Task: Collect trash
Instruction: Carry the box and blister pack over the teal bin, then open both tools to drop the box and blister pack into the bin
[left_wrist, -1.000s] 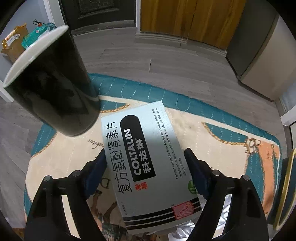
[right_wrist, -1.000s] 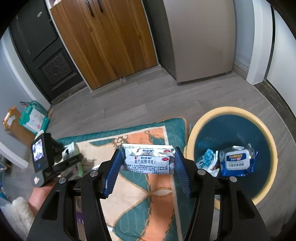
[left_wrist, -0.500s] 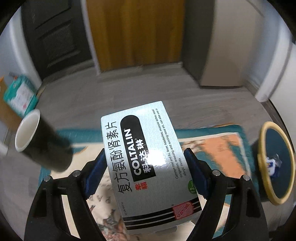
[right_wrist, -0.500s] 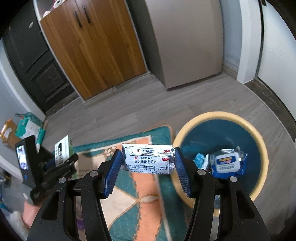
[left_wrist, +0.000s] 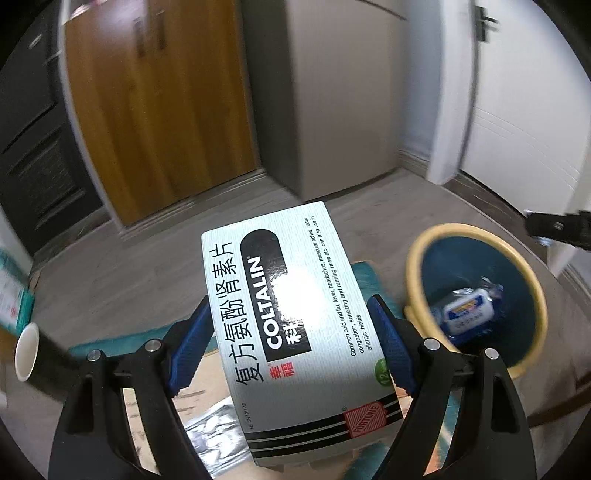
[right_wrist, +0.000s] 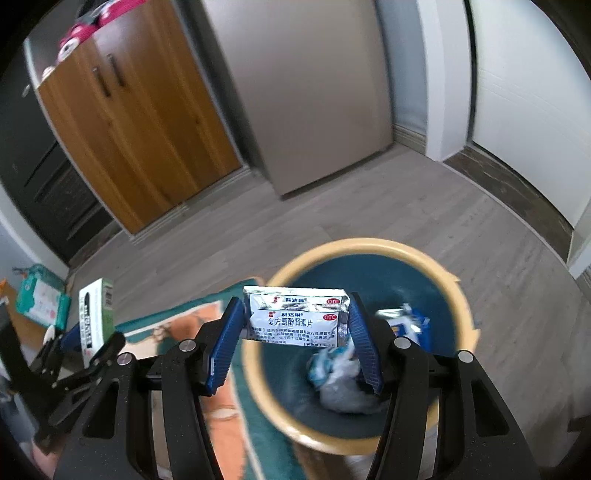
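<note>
Both tools, left (left_wrist: 291, 343) and right (right_wrist: 295, 343), are showing matte black frames, silver screw heads and ribbed blue finger pads (right_wrist: 226, 349).

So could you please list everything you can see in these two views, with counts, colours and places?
Box: one, silver-white with black label, held in the left gripper.
Sachet: one, silver foil, held in the right gripper above the bin.
Bin: one, yellow rim, dark blue inside, on the floor at the rug's edge.
Wipes pack: one, blue and white, inside the bin.
Crumpled trash: some, grey and blue, inside the bin.
Cup: one, black with white inside, at left.
Rug: one, teal, cream and orange, on the floor.
Green packet: one, teal-green, far left.
Cabinet: one, brown wood, against the wall.
Left gripper: black, blue pads.
Right gripper: black, blue pads.
</note>
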